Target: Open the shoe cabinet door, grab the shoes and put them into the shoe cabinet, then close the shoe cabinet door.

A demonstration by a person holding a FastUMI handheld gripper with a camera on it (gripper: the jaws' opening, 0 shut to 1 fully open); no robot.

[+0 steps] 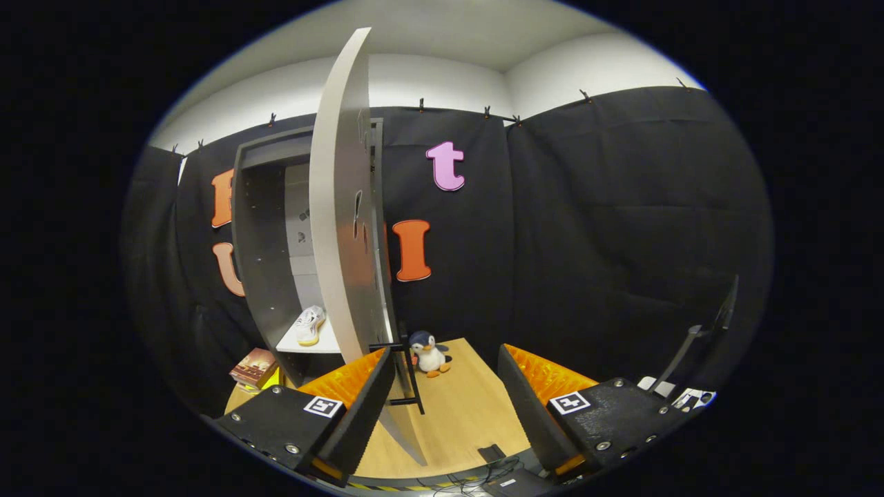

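Gripper (445, 407): fingers spread wide, holding nothing. Door (342, 228) lower edge runs down between fingers, closer to left finger.

Judged step: closing door; shoe already inside.
- Bring left finger flat against door's outer face; push steadily toward cabinet (266, 228).
- Avoid thin edge; slip likely.
- Keep push low and square to hinge line.

Shoe (309, 324): on white shelf (324, 343) inside cabinet, beyond left finger, behind door.

Toy penguin (429, 353) on wooden desk (469, 407), ahead between fingers, beside door.
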